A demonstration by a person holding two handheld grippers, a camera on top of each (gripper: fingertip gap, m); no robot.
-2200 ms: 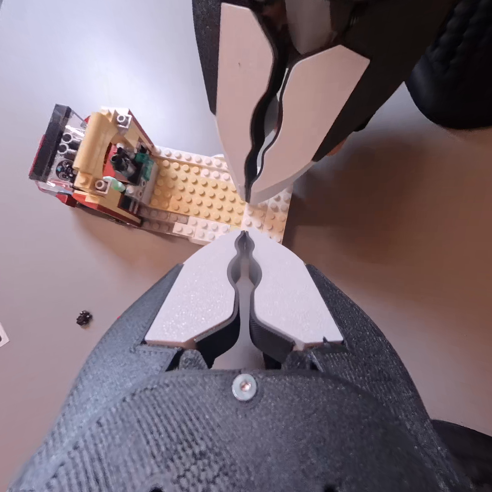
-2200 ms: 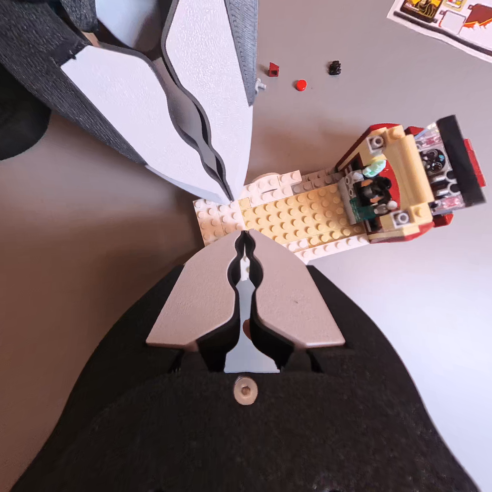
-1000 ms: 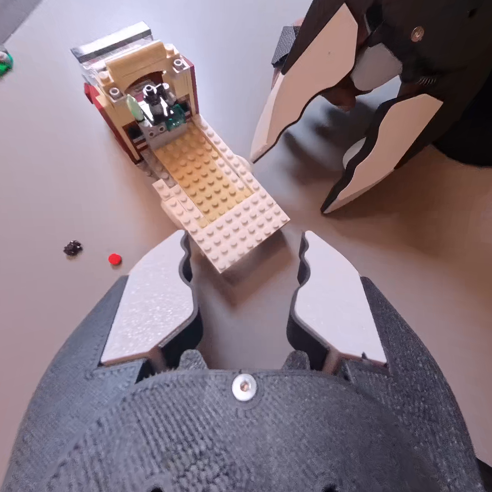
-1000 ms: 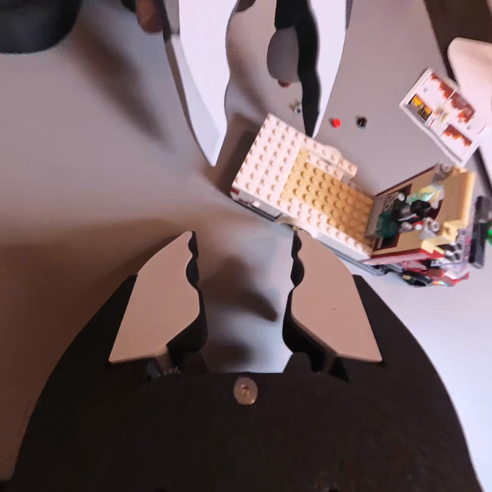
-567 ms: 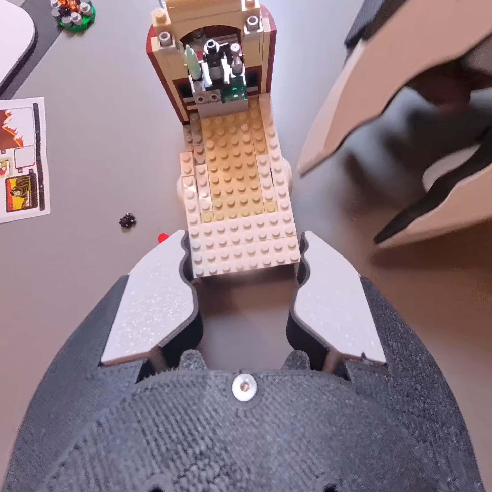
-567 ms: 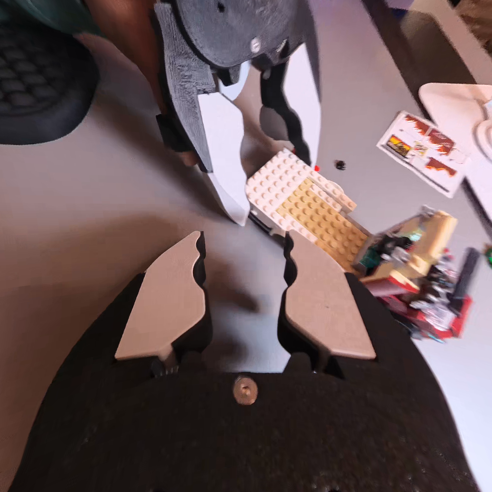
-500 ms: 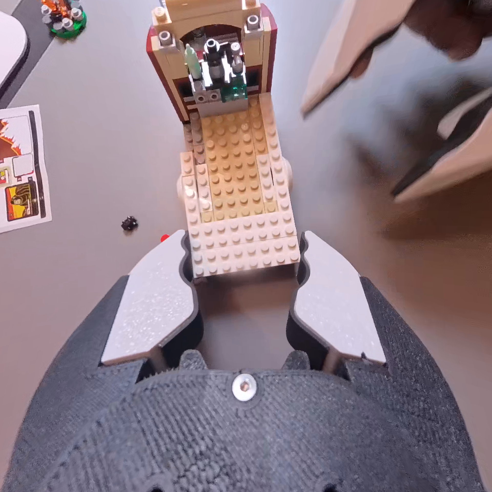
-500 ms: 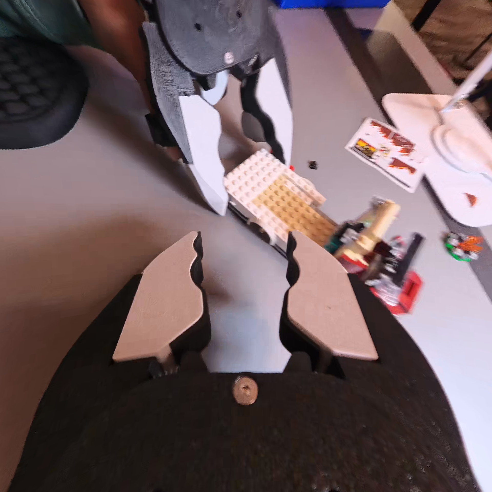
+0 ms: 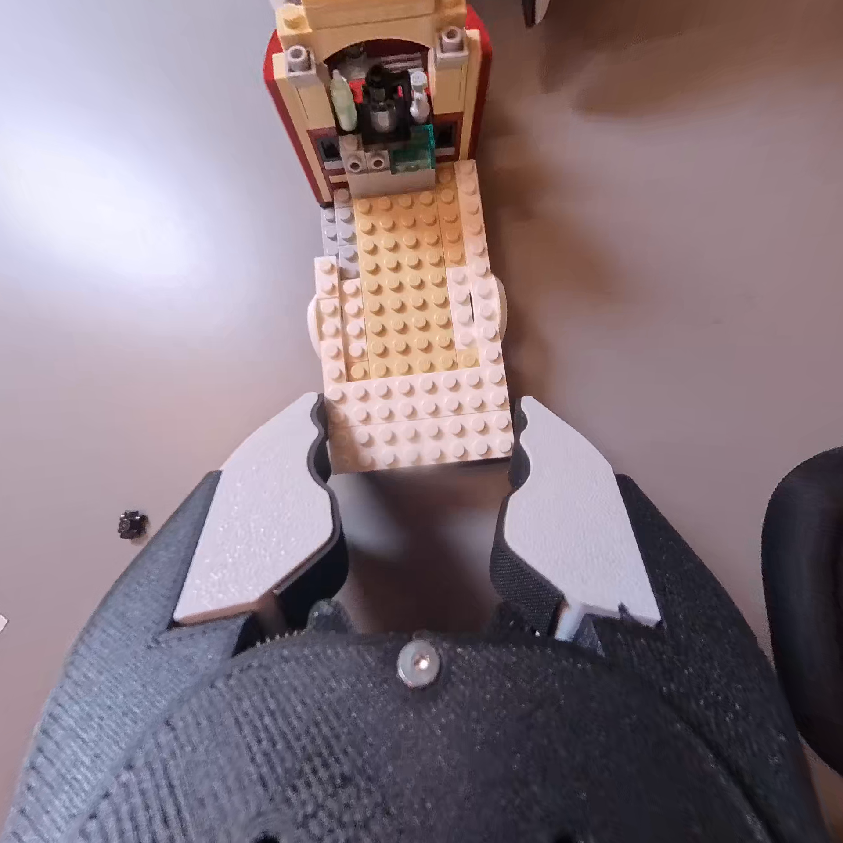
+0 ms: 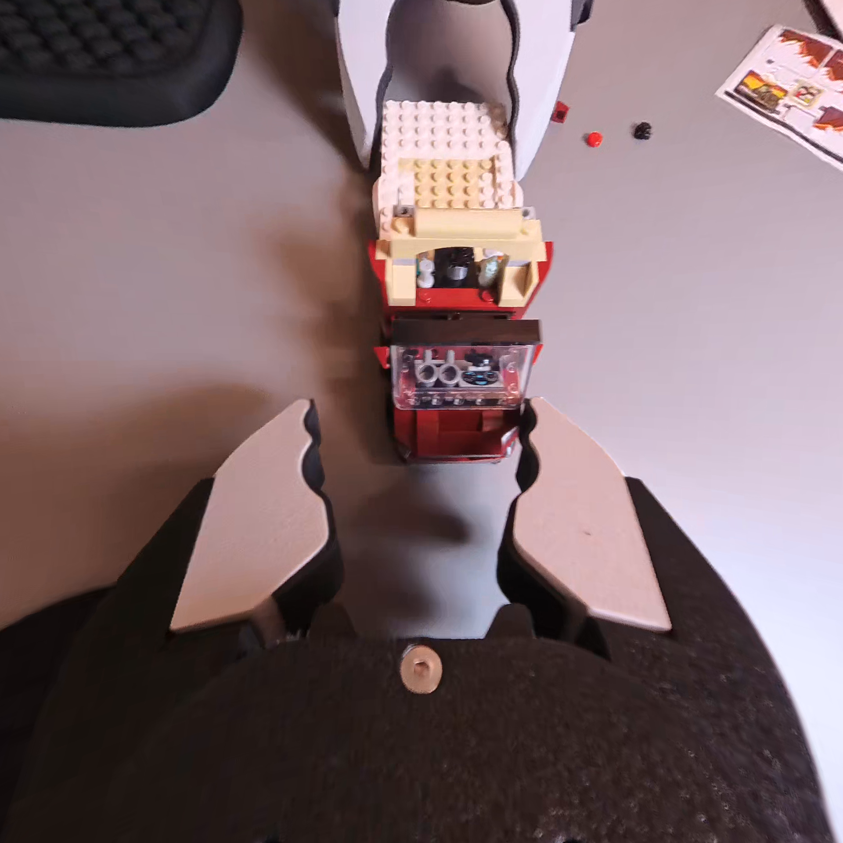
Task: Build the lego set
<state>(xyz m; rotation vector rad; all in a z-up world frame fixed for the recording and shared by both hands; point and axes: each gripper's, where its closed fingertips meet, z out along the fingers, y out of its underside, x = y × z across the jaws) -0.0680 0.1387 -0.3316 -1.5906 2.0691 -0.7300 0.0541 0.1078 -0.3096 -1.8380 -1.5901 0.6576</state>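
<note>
The lego model [image 9: 410,292] lies on the grey table: a tan and white studded deck with a red and tan cab at its far end. My left gripper [image 9: 419,410] is open, with its fingertips on either side of the deck's white end and very close to its edges. In the right wrist view the model [image 10: 456,283] points its red front and clear windscreen toward me. My right gripper [image 10: 419,406] is open at that front end, its right fingertip [image 10: 531,424] beside the red corner. The left gripper's white fingers [image 10: 358,91] show at the far end.
A small black piece [image 9: 132,524] lies left of my left gripper. A dark red piece [image 10: 560,112], a red round piece [image 10: 594,138] and a black piece [image 10: 642,131] lie near a sticker sheet [image 10: 798,86]. A black mesh object [image 10: 105,54] is at the far left. The grippers' ends are close to 15 centimetres from one another.
Both grippers were shut at the deck's white end and have opened. My left gripper has lined up straddling that end. My right gripper has swung round to the cab end.
</note>
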